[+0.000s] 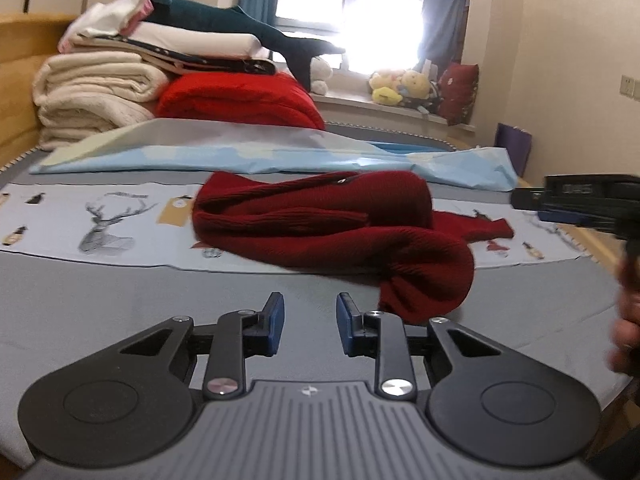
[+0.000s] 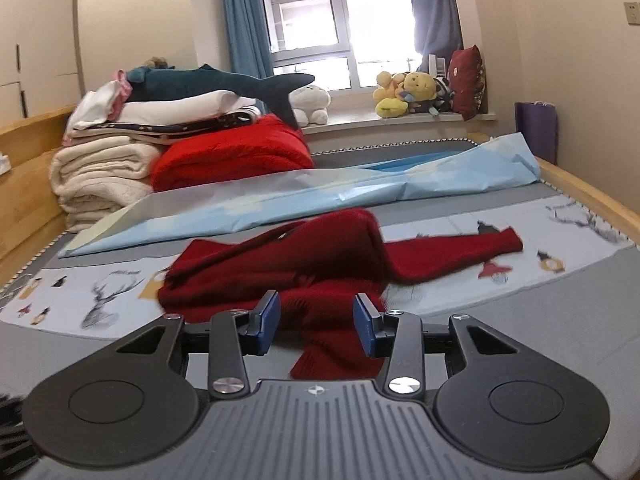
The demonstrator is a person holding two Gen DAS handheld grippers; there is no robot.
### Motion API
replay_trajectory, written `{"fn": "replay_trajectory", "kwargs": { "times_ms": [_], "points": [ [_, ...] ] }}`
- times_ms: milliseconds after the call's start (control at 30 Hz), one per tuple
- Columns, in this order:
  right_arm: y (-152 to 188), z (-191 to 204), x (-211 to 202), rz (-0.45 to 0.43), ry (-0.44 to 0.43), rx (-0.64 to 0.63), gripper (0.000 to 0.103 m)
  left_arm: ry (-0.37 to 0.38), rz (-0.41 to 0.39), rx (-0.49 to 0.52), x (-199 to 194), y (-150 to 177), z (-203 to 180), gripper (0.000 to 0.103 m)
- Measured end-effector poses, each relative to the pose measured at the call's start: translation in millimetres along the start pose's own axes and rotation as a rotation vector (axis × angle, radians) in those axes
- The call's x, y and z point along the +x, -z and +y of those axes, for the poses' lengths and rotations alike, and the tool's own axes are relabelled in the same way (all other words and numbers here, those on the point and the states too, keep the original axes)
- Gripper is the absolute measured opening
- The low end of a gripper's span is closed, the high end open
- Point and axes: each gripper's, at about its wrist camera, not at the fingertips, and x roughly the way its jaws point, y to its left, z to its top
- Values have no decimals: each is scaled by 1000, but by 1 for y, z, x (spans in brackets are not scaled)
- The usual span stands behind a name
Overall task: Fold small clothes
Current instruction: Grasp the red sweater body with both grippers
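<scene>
Here we are over the bed, and the dark red ribbed knit sweater [image 1: 332, 224] lies bunched on the pale deer-printed cloth [image 1: 104, 220] that runs across the grey mattress [image 1: 120, 312]. Our left gripper [image 1: 310, 322] hovers with its jaws part open and nothing between the blue pads; the sweater's near lump sits just ahead and to the right of it. Our right gripper [image 2: 316, 326] is also part open and empty, with red knit showing below and beyond the gap, though we see no pad pressing on it. The garment's long axis runs left to right, one sleeve trailing off to the far right. We judge the right gripper the nearer one, since the sweater's near edge lies straight ahead of it, while the left must shift right to reach cloth. Far left, the stack of folded cream blankets [image 2: 100, 176] stands well apart
</scene>
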Motion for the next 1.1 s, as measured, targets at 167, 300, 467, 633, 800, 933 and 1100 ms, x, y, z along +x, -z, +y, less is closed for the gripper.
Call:
{"fn": "replay_trajectory", "kwargs": {
  "times_ms": [167, 300, 467, 633, 800, 933, 1100],
  "points": [
    [-23, -13, 60, 29, 25, 14, 48, 15, -41, 19, 37, -47, 6, 31],
    [-12, -30, 107, 114, 19, 62, 53, -2, -33, 19, 95, -78, 11, 31],
    [4, -50, 149, 291, 22, 155, 53, 14, 78, -64, 193, -92, 24, 32],
    [7, -54, 166, 359, -14, 169, 47, 91, 200, -310, 290, -100, 33, 42],
    [3, -52, 171, 362, -29, 126, 34, 57, 297, -511, 364, -105, 30, 57],
    [-1, -51, 170, 357, -47, 131, 34, -36, 414, -626, 401, -95, 35, 29],
    [-9, -57, 168, 339, -42, 143, 36, 19, 342, -538, 351, -109, 56, 10]
  ]
}}
